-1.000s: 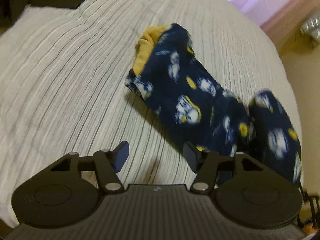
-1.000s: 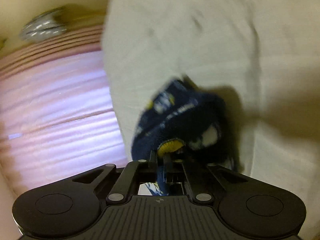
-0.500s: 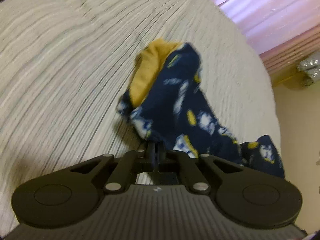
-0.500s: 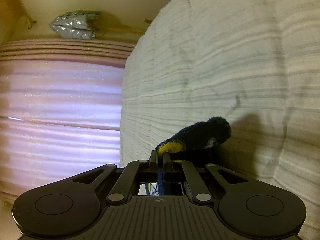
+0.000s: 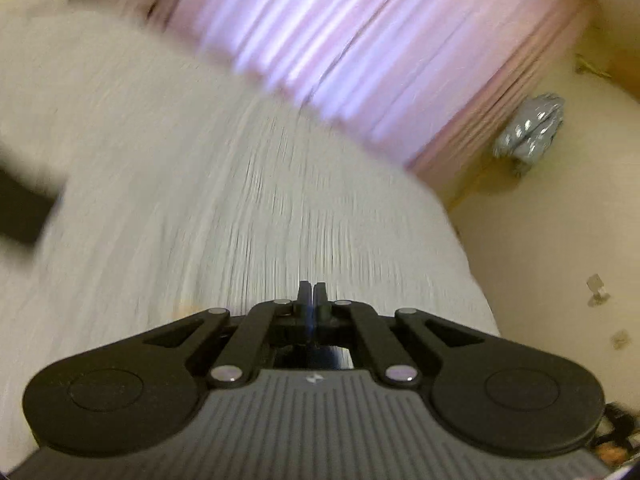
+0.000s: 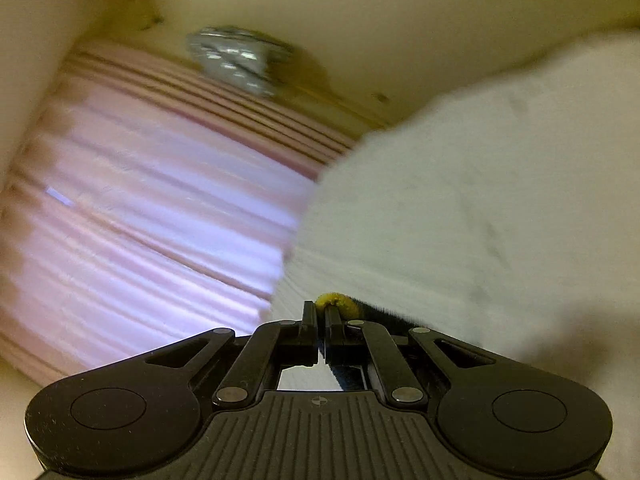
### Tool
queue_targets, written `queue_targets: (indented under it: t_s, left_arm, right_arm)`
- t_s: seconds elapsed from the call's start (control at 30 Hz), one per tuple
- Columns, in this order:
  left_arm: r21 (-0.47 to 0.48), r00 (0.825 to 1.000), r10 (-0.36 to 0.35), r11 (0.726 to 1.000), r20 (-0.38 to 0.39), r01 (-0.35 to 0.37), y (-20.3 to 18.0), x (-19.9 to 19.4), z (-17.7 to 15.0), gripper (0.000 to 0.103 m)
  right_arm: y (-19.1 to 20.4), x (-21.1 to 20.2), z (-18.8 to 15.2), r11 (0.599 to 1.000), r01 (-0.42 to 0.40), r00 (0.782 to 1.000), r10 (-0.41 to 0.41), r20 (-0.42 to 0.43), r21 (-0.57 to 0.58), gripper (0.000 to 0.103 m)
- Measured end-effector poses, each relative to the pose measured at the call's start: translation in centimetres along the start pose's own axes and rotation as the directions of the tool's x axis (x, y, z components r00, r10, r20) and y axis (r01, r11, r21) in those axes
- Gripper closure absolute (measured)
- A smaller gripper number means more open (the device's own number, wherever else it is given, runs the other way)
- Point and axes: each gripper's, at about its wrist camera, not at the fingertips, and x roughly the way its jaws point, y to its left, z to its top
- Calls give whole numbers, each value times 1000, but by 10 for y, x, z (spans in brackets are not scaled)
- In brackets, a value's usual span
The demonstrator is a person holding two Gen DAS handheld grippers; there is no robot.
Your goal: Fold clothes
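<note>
Both hand-held grippers have swung up off the bed [image 5: 200,200]; left hand-held gripper [image 5: 309,292] is pinched narrow, contents unclear, while right hand-held gripper [image 6: 320,314] clamps the fleece garment [image 6: 352,306] trailing toward 3 o'clock. Likely a lift-and-shake step; next, lay it flat.

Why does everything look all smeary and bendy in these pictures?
Left wrist view: the bedspread and pink curtain are streaked by motion blur, while the left gripper stays sharp. Right wrist view: the curtain and bedspread are smeared too; the right gripper and the yellow fabric edge look clearer. The fisheye lens bends straight lines near the edges.
</note>
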Motion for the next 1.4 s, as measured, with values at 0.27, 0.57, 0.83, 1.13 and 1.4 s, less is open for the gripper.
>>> queue_targets:
  t_s: [0.27, 0.57, 0.83, 1.13, 1.4]
  left_arm:
    - [50, 985, 146, 987, 93, -151, -22, 123, 135, 103]
    - [-5, 856, 137, 987, -498, -161, 30, 118, -67, 78]
    - [-497, 846, 4, 808, -533, -317, 63, 63, -192, 71]
    - [-811, 929, 9, 484, -370, -328, 71, 81, -229, 59]
    - [-677, 941, 49, 681, -336, -277, 39, 126, -149, 99]
  right_arm:
    - [93, 153, 31, 957, 169, 986, -163, 44, -236, 31]
    - [-20, 95, -79, 867, 350, 879, -435, -195, -356, 22]
    - [-124, 24, -73, 792, 570, 719, -609, -333, -218, 22]
    - [-153, 6, -43, 797, 570, 713, -601, -361, -201, 22]
    - [-168, 1, -19, 794, 580, 721, -605, -338, -184, 22]
